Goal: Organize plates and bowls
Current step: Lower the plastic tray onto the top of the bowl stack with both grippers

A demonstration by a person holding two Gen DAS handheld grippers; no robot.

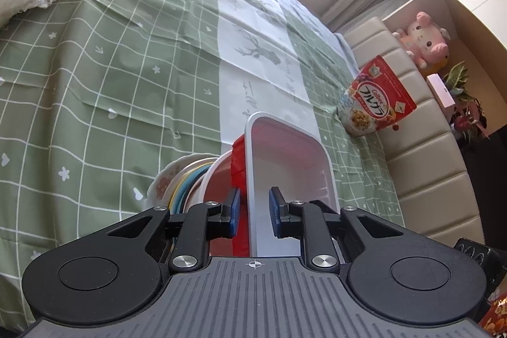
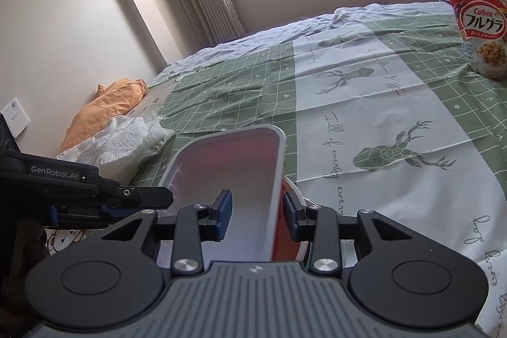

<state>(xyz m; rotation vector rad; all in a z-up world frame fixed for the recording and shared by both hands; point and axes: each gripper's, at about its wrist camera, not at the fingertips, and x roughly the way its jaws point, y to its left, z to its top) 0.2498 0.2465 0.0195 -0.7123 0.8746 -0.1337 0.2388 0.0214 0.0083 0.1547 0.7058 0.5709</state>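
Two handheld grippers are straddling opposite rims of one rounded-rectangular white plastic container (image 1: 291, 167), which is sitting on top of a stack of dishes on a bed spread with a green checked tablecloth (image 1: 104, 59). In the left wrist view, the left gripper (image 1: 253, 208) is standing partly open, its blue pads either side of the container's left wall with a clear gap on the inner side, so it is bracketing the rim rather than clamping it. The container's long axis is running straight away from this gripper toward 12 o'clock. Directly under the container, a red tub (image 1: 238, 170) and a white bowl (image 1: 215, 179) are showing at about 10 o'clock from the fingertips, then a stack of plates (image 1: 177, 186) with a floral one on the outside. In the right wrist view, the right gripper (image 2: 257, 216) is likewise partly open across the container's right wall, not visibly pinching, with the container stretching ahead toward 12 o'clock and the left gripper entering at 9 o'clock. Both tools are equally near, one on each long side, so a level two-handed lift looks like the likely next move. A red Calbee granola bag (image 2: 481, 24) is standing well apart at 2 o'clock
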